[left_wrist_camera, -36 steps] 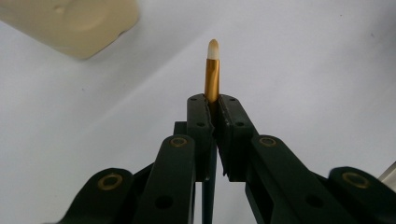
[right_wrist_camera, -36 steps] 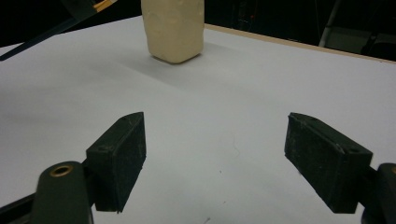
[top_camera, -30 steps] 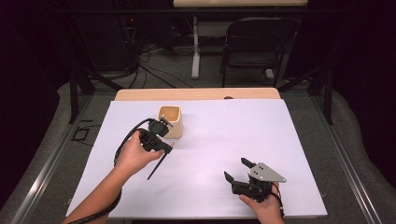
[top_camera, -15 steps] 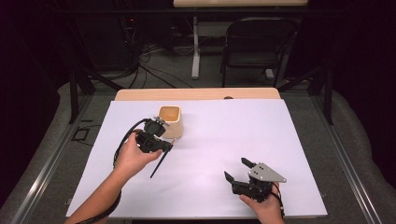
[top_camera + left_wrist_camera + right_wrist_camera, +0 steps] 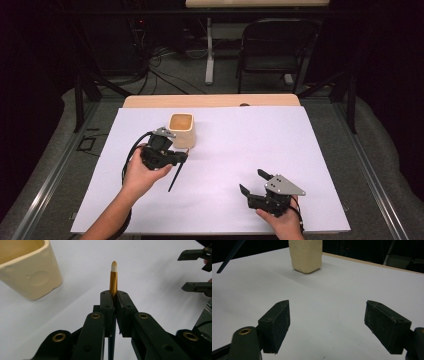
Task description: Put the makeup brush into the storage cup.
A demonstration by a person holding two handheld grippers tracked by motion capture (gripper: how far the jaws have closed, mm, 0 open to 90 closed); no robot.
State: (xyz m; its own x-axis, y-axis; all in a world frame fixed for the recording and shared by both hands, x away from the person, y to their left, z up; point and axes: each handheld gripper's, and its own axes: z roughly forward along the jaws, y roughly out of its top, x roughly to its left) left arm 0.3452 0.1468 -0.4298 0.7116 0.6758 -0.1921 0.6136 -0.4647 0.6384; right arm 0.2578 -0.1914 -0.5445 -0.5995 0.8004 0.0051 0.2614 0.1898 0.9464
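My left gripper [image 5: 181, 156] is shut on a thin brush [image 5: 174, 177] and hovers just in front of the cream square cup [image 5: 181, 131]. In the left gripper view the pads [image 5: 107, 302] clamp the brush [image 5: 113, 277] below its gold ferrule and white tip. The dark handle hangs down below the jaws, and the cup [image 5: 27, 272] stands at the upper left. My right gripper [image 5: 251, 181] rests near the front right of the table, open with nothing between its jaws. Its own view shows the wide gap of the right gripper [image 5: 332, 322], with the cup [image 5: 305, 255] far ahead and the brush handle end [image 5: 229, 256] at the top left.
A white sheet [image 5: 240, 140] covers the table, and a wooden strip [image 5: 210, 101] shows along the far edge. Behind the table stand a dark chair [image 5: 275, 55] and a desk leg [image 5: 209, 50], with cables on the floor. The right gripper [image 5: 190, 271] appears at the far right of the left gripper view.
My left gripper has drifted slightly to the left with the brush still held. The right gripper has kept still.
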